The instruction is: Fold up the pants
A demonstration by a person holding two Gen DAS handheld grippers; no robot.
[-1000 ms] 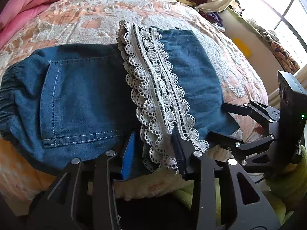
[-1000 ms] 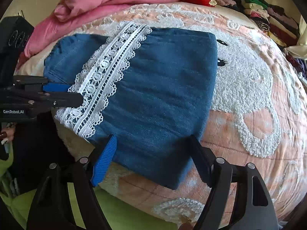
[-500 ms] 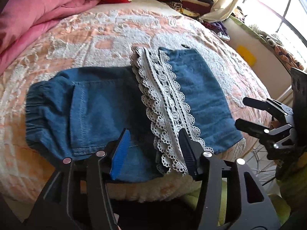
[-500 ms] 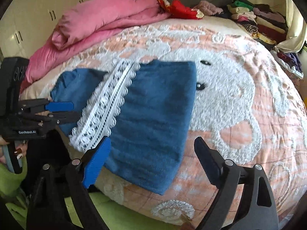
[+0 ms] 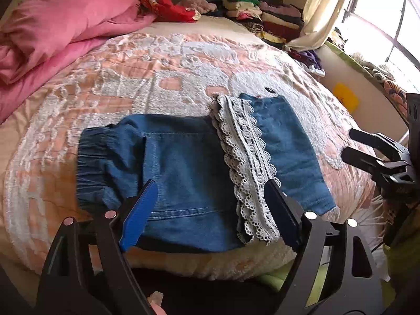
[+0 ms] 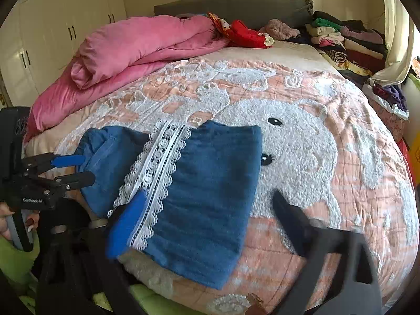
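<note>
Left wrist view shows both tongs, left gripper (image 5: 207, 212) and right gripper (image 6: 210, 223), just spread empty above folded blue denim lace-trimmed pants (image 5: 183, 165); regrasp the fold edges evenly.

Left gripper (image 5: 210, 211): black skeletal frame with cut-outs, silver pivot screws, one blue finger pad (image 5: 139, 214), one dark. Right gripper (image 6: 210, 225): same build. Side view shows white "GenRobot.AI" lettering (image 6: 32, 200). Lime-green sleeve (image 6: 13, 257) below.
</note>
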